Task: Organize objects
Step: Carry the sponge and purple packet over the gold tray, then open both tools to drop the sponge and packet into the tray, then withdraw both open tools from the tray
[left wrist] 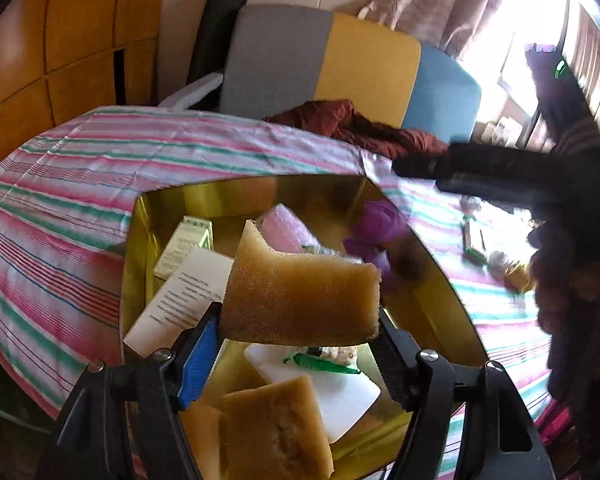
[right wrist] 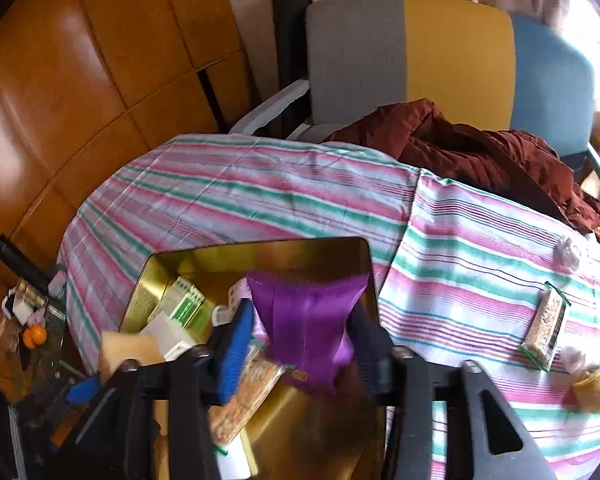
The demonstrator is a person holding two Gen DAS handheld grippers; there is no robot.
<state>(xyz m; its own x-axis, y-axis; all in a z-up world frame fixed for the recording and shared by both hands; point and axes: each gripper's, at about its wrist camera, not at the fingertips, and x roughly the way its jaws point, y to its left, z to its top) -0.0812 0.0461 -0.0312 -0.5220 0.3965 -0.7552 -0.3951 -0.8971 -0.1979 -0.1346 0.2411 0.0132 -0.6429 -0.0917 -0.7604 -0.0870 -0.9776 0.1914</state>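
Observation:
A gold tin point(left wrist: 220, 192) stands open on the striped tablecloth point(left wrist: 100, 184). My left gripper point(left wrist: 298, 314) is shut on a tan sponge point(left wrist: 300, 276), held above the tin. In the right wrist view a purple packet point(right wrist: 306, 300) hangs between the fingers of my right gripper point(right wrist: 300, 316) over the tin point(right wrist: 260, 252); the pads stand a little off it and it looks blurred. From the left wrist view the same purple packet point(left wrist: 376, 232) shows low against the tin's right wall. Inside lie a second sponge point(left wrist: 276, 428), white boxes point(left wrist: 188, 288) and a pink packet point(left wrist: 288, 224).
On the cloth to the right lie a snack bar packet point(right wrist: 544, 328), a yellow woolly lump point(right wrist: 594, 384) and a crumpled white scrap point(right wrist: 568, 250). A red-brown jacket point(right wrist: 480, 152) is heaped at the far edge before a grey, yellow and blue chair point(right wrist: 456, 60). Wooden panels point(right wrist: 80, 100) stand left.

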